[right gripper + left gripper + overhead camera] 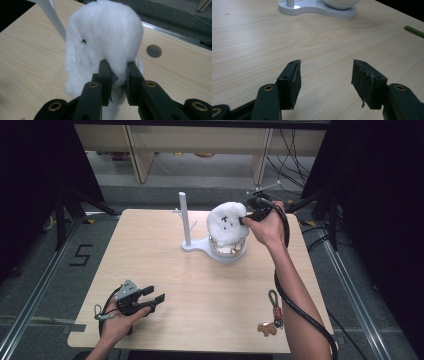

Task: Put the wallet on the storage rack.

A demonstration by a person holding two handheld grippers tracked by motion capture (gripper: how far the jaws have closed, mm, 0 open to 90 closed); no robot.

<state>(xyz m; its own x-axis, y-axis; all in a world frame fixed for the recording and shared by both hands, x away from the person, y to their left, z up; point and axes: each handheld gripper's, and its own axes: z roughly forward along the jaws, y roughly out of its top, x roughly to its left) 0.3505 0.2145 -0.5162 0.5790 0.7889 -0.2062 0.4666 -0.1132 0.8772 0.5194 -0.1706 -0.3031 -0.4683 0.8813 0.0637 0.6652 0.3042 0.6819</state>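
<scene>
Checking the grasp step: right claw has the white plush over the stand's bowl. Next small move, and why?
Probably lift it a little straight up. The right claw is shut on the white plush toy, which hangs low over the bowl of the white stand; its pole stands close beside. The left claw rests open, away from it.

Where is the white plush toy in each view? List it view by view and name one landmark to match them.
High view: white plush toy sits upper centre, over the stand's bowl, with the right gripper shut on its side.
Left gripper view: not in it.
Right gripper view: the toy is at centre, pinched between the jaws.
Shared landmark: the white stand.
</scene>
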